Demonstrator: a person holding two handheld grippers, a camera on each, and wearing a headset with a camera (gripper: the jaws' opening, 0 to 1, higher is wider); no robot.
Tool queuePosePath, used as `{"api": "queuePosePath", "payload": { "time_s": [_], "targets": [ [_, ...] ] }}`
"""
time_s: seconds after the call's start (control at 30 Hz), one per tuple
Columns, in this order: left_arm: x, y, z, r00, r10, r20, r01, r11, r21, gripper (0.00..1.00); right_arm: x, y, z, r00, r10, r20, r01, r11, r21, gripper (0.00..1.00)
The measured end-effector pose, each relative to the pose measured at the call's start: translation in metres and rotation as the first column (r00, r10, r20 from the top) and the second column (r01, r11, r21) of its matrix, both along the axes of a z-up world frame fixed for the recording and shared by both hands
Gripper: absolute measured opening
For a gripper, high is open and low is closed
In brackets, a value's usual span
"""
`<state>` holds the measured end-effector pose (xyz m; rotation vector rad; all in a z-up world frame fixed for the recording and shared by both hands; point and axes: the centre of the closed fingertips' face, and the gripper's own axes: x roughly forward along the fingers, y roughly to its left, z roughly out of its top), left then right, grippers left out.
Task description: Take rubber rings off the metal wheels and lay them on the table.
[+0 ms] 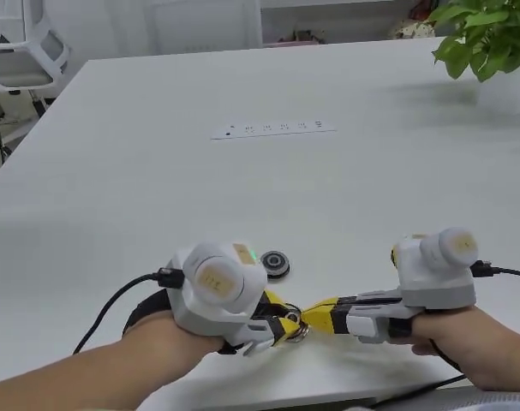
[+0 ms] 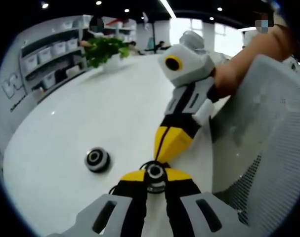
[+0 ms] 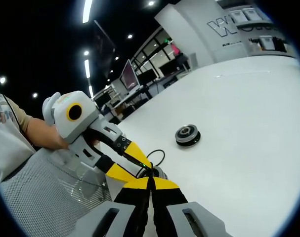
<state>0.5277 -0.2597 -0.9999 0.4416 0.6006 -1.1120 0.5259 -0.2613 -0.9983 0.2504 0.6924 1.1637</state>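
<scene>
Near the table's front edge my two grippers meet tip to tip. My left gripper (image 1: 281, 325) (image 2: 155, 176) is shut on a small metal wheel (image 2: 155, 173) (image 3: 158, 172) held between its yellow fingertips. My right gripper (image 1: 311, 318) (image 3: 150, 181) comes in from the opposite side with its jaws pressed together at the wheel's rim, pinching the thin black rubber ring (image 3: 157, 154), which stands out from the wheel as a loose loop. A second wheel (image 1: 274, 263) (image 2: 97, 159) (image 3: 188, 134), with its dark ring on it, lies flat on the table just beyond the grippers.
The white table (image 1: 242, 188) stretches far ahead, with a power strip (image 1: 273, 129) set flat near its middle. A potted plant (image 1: 487, 34) stands at the back right, and an office chair (image 1: 24, 43) at the back left. Cables trail from both grippers.
</scene>
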Motion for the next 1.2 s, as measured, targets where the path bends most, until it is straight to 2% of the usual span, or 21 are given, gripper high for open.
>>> {"api": "queuePosePath", "payload": {
  "time_s": [0.13, 0.2, 0.33, 0.53, 0.63, 0.77, 0.93, 1.2],
  "targets": [
    [0.0, 0.0, 0.0, 1.0, -0.005, -0.008, 0.005, 1.0, 0.0, 0.14, 0.0, 0.0, 0.0, 1.0, -0.003, -0.004, 0.003, 1.0, 0.005, 0.0],
    [-0.002, -0.001, 0.0, 1.0, -0.011, -0.026, 0.011, 1.0, -0.008, 0.16, 0.001, 0.0, 0.0, 1.0, -0.004, -0.003, 0.004, 1.0, 0.004, 0.0],
    [-0.003, 0.002, 0.0, 0.999, -0.024, -0.024, 0.024, 1.0, 0.002, 0.19, 0.001, -0.001, 0.001, 1.0, -0.006, -0.009, 0.006, 1.0, 0.01, 0.0],
    [-0.007, 0.006, 0.007, 0.998, -0.031, -0.048, 0.031, 0.999, -0.013, 0.27, 0.001, -0.001, 0.002, 1.0, -0.01, -0.013, 0.01, 1.0, 0.016, 0.0],
    [-0.008, 0.01, 0.011, 0.998, -0.033, -0.046, 0.032, 0.999, -0.017, 0.3, 0.001, 0.0, 0.002, 1.0, -0.009, -0.016, 0.009, 1.0, 0.018, 0.0],
    [-0.009, 0.015, 0.022, 0.999, -0.025, -0.04, 0.024, 0.999, -0.042, 0.34, 0.001, 0.001, 0.004, 1.0, -0.003, -0.017, 0.003, 1.0, 0.021, 0.0],
    [-0.007, 0.028, 0.035, 1.0, -0.003, -0.024, 0.002, 0.998, -0.065, 0.38, 0.001, 0.002, 0.005, 1.0, 0.011, -0.015, -0.011, 1.0, 0.02, 0.0],
    [-0.003, 0.047, 0.056, 0.999, 0.047, 0.001, -0.047, 0.992, -0.116, 0.48, -0.001, 0.009, 0.018, 0.999, 0.046, -0.006, -0.046, 0.999, 0.018, 0.0]
  ]
}}
